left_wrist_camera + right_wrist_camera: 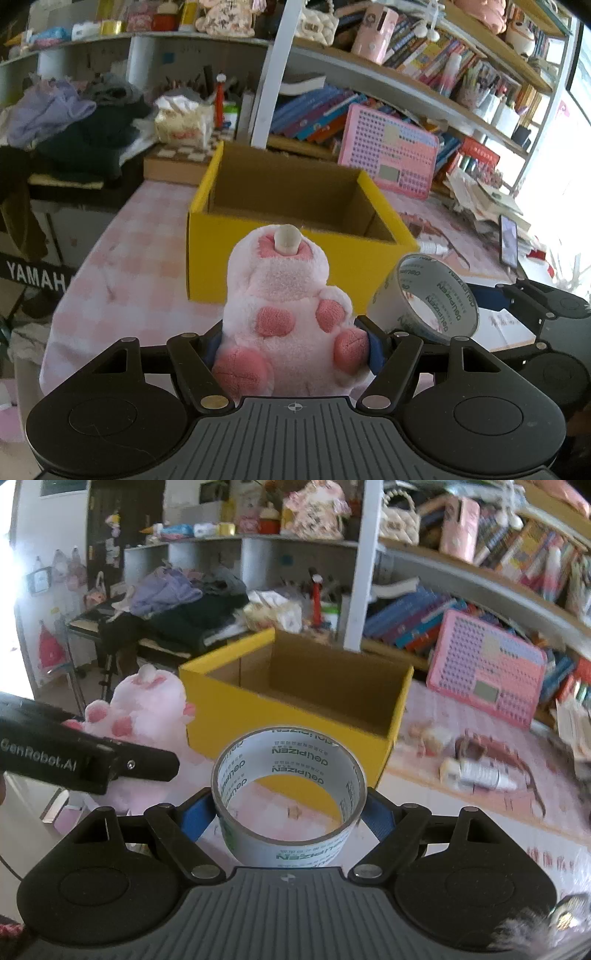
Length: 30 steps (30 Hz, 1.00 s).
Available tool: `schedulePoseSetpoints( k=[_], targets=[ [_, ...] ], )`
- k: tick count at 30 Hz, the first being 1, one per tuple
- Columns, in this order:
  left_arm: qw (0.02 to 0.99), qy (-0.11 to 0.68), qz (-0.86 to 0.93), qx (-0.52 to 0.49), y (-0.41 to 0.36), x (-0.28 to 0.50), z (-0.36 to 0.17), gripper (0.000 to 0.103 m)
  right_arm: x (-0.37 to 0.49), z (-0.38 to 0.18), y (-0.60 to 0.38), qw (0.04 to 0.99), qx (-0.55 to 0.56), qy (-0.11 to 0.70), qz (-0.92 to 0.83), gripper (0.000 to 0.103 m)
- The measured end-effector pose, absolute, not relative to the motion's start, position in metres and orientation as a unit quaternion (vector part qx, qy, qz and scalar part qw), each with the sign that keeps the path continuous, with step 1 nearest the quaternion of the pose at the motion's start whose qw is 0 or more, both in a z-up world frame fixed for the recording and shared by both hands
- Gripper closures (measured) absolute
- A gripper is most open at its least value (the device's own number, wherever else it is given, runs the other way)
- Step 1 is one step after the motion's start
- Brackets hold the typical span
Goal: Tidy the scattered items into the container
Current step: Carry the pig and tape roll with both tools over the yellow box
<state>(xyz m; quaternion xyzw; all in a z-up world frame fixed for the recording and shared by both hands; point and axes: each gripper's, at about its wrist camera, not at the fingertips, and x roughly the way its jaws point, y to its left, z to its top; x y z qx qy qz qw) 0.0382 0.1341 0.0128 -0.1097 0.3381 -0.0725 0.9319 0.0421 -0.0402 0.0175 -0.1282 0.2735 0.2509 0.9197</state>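
Observation:
A pink and white plush toy (284, 314) fills the middle of the left wrist view, with my left gripper (291, 350) shut on it, the blue pads pressing its sides. Behind it stands the yellow cardboard box (280, 254), its top open. In the right wrist view my right gripper (288, 819) is shut on a roll of clear tape (288, 797) with green lettering, held upright before the yellow box (295, 716). The same tape roll (428, 299) shows at the right of the left wrist view, and the plush toy (147, 705) at the left of the right wrist view, both in front of the box.
A pink checked tablecloth (133, 266) covers the table. To the right of the box lie a small white bottle (480, 773) and a brown strap (513, 764). A pink perforated board (487, 675) leans on bookshelves (424, 51) behind. A phone (509, 240) and papers sit far right.

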Motion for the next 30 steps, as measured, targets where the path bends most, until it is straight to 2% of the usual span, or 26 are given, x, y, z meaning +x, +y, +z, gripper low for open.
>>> schedulePoseSetpoints(
  k=[12, 17, 30],
  targets=[
    [0.951, 0.291, -0.082, -0.071, 0.140, 0.116, 0.052, 0.032, 0.116, 0.043, -0.028, 0.925, -0.182, 0.190, 0.276, 0.020],
    [0.945, 0.309, -0.088, -0.055, 0.142, 0.174, 0.048, 0.032, 0.174, 0.040, -0.016, 0.908, -0.191, 0.217, 0.304, 0.020],
    [0.913, 0.400, -0.080, -0.010, 0.146, 0.281, 0.000, 0.032, 0.288, -0.009, 0.035, 0.820, -0.347, 0.290, 0.351, 0.020]
  ],
)
